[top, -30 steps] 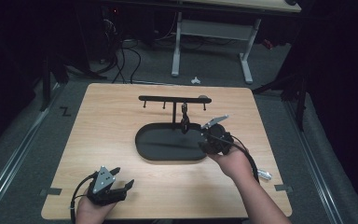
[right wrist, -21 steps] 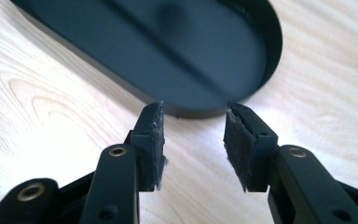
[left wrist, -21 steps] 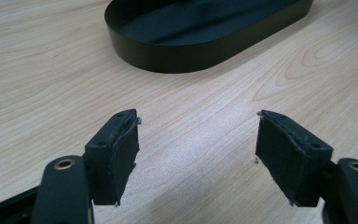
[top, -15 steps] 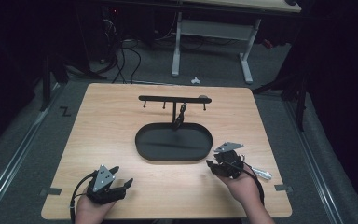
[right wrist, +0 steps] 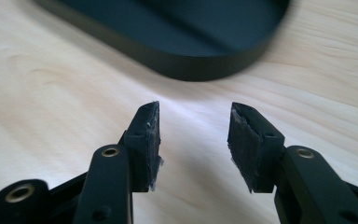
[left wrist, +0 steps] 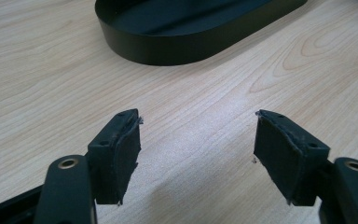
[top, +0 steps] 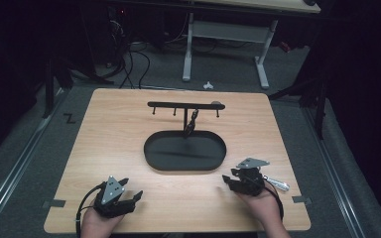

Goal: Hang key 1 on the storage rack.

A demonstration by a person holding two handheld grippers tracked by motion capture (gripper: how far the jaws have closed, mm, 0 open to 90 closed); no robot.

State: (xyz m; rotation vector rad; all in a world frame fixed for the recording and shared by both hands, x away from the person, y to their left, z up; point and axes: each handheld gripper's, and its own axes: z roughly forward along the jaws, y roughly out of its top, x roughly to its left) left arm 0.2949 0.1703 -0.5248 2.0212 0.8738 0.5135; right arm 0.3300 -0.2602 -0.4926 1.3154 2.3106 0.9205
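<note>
Black metal stand point(top: 185, 115) with oval tray point(top: 154, 153): rigid, weighty; grip its post. Both your tools, left point(top: 129, 199) and right point(top: 229, 180), spread, empty.

small item point(top: 192, 122) hanging on the rack point(top: 184, 105) too tiny to identify, tray point(right wrist: 177, 32) blurred and cropped

Your left gripper point(left wrist: 196, 154) hovers low over the pale wooden surface point(left wrist: 51, 84), its jaws spread wide with nothing between them; ahead sits the black oval tray point(left wrist: 168, 44).
</note>
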